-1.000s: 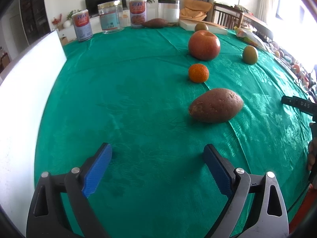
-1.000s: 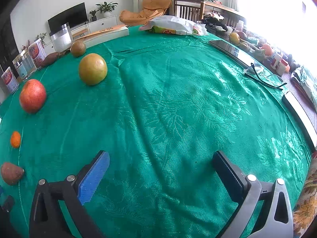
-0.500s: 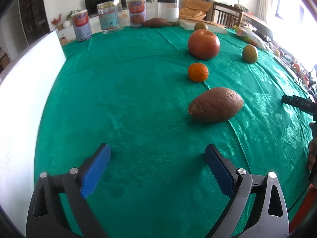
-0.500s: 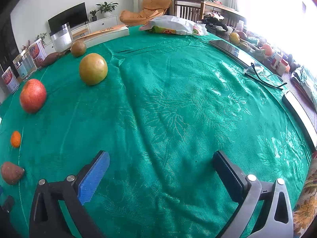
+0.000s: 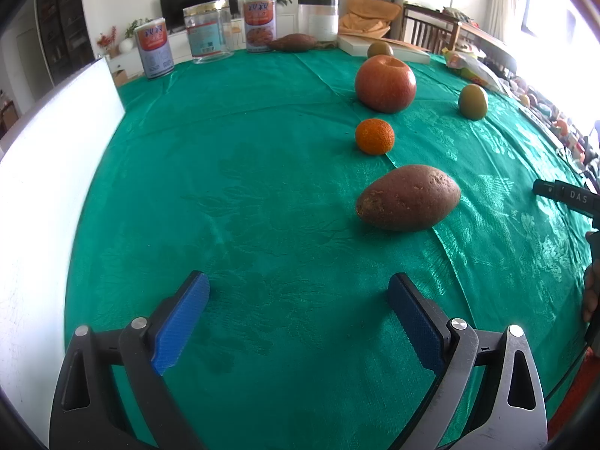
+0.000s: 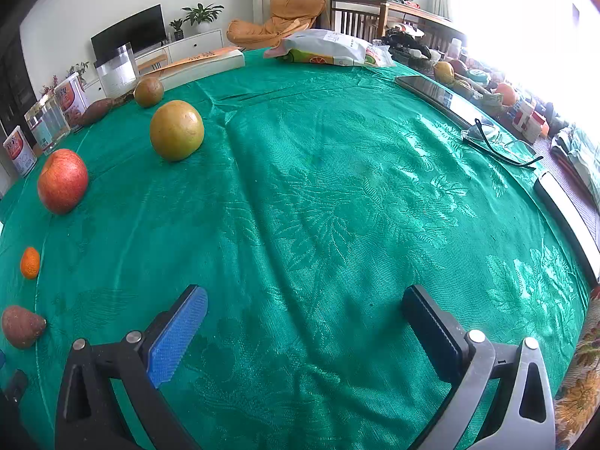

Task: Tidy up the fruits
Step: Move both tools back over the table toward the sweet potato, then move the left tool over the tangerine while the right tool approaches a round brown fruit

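Both tools sit low over the green tablecloth [image 6: 337, 195]; the left gripper [image 5: 298, 322] has its jaws spread wide with nothing between them, and the right gripper [image 6: 303, 330] is just as wide and just as empty. Count the fruit in the left wrist view: one red apple [image 5: 385, 83], one small orange [image 5: 374, 136], two greenish round fruits, the nearer [image 5: 473, 101] off to the right and the farther [image 5: 380, 49] by the flat box [image 5: 386, 49]; two sweet potatoes as well. The near sweet potato [image 5: 408, 197] lies ahead of the left gripper and to its right, long axis running left to right across the view, the narrower end pointing right; the far sweet potato [image 5: 292, 42] lies the same way at the back, among two tins [image 5: 153, 52] and two clear jars [image 5: 206, 32]. The right wrist view puts the apple [image 6: 62, 180], orange [image 6: 30, 262] and near sweet potato [image 6: 21, 326] down its left edge; only it shows the glasses [image 6: 502, 146], the printed bag [image 6: 330, 50] and the dark tablet [image 6: 435, 92]; only the left view shows the white board [image 5: 41, 202].
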Motion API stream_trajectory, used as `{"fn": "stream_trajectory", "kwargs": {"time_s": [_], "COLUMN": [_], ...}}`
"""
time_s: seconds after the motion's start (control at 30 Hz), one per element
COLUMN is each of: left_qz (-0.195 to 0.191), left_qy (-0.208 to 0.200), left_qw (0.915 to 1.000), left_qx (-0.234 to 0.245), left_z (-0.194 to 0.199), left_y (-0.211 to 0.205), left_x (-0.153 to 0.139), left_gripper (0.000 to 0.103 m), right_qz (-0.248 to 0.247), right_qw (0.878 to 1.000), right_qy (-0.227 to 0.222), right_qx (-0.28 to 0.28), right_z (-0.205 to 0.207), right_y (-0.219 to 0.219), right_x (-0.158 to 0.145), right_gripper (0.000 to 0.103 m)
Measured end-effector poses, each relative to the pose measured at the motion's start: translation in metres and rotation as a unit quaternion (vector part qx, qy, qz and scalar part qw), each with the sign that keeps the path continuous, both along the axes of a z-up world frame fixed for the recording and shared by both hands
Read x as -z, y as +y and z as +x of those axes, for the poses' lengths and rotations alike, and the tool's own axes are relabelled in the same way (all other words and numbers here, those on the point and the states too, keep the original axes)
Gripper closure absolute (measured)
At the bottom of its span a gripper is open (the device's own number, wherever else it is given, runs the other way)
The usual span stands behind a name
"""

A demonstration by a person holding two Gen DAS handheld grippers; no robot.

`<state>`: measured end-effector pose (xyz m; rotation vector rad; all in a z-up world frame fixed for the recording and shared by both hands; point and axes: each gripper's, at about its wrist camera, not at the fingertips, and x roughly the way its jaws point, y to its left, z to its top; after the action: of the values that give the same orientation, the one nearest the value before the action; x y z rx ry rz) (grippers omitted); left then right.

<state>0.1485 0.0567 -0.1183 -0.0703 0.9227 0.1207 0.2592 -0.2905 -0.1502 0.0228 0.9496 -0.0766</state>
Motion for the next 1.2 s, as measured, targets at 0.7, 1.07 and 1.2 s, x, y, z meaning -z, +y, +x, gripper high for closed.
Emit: {"fn": "stream_trajectory", "kwargs": {"time_s": [0.7,1.07,1.2], "left_qz": [-0.002,-0.107,-0.074], "left_qy": [0.0,-0.015,0.02], "left_qw": [1.0,0.9925,0.9925], "left_qx": [0.001,0.057,0.095], "left_z": [0.0,0.022,0.074], "left_y": [0.0,-0.001,-0.02], "left_x": [0.0,-0.047,-0.061], "left_gripper": [0.005,0.006,0.006], "right_qz": [0.0,0.0,0.0], "right_qw": [1.0,1.0,1.0], "right_qy": [0.0,0.0,0.0], "right_qx": [-0.001,-0.001,-0.001], "right_z": [-0.001,-0.002,-0.002], "right_y": [0.0,0.0,0.0], "right_x": [0.0,0.0,0.0], "right_gripper": [0.0,0.0,0.0]}}
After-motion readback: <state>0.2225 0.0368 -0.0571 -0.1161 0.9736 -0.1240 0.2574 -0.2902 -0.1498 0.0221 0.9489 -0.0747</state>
